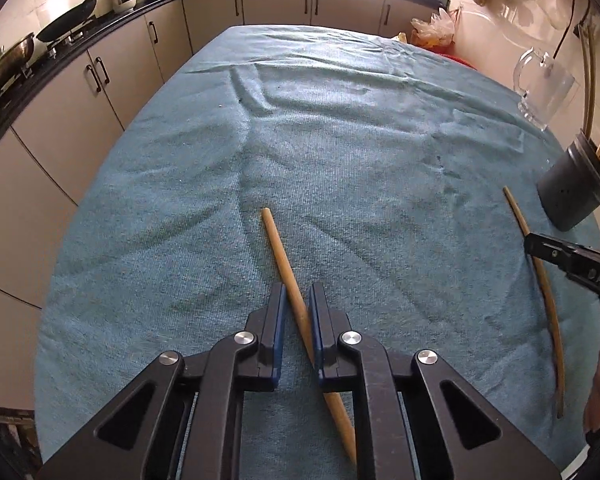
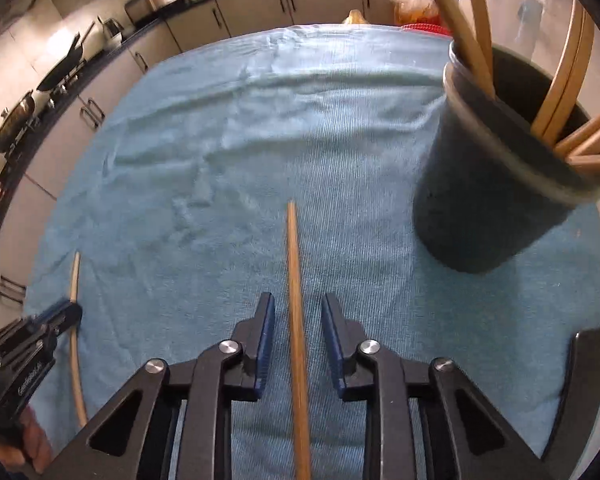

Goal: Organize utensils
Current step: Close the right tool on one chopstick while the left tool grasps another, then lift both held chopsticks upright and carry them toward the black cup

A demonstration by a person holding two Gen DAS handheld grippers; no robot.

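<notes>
Chopsticks on teal-clothed surface (image 1: 340,128), both grippers low.
Left gripper (image 1: 298,300) clenched on chopstick (image 1: 278,240); right gripper (image 2: 299,312) released, straddling second chopstick (image 2: 294,264) beside dark holder (image 2: 480,200).

The left gripper (image 1: 298,300) points steeply downward, its blue-padded fingers (image 1: 278,328) drawn in tight with only a narrow slit between them, clamping a thin wooden stick (image 1: 284,256). The right gripper (image 2: 298,312) also tilts steeply down; its fingers (image 2: 265,340) stand apart on either side of another wooden stick (image 2: 296,280), not touching it.
</notes>
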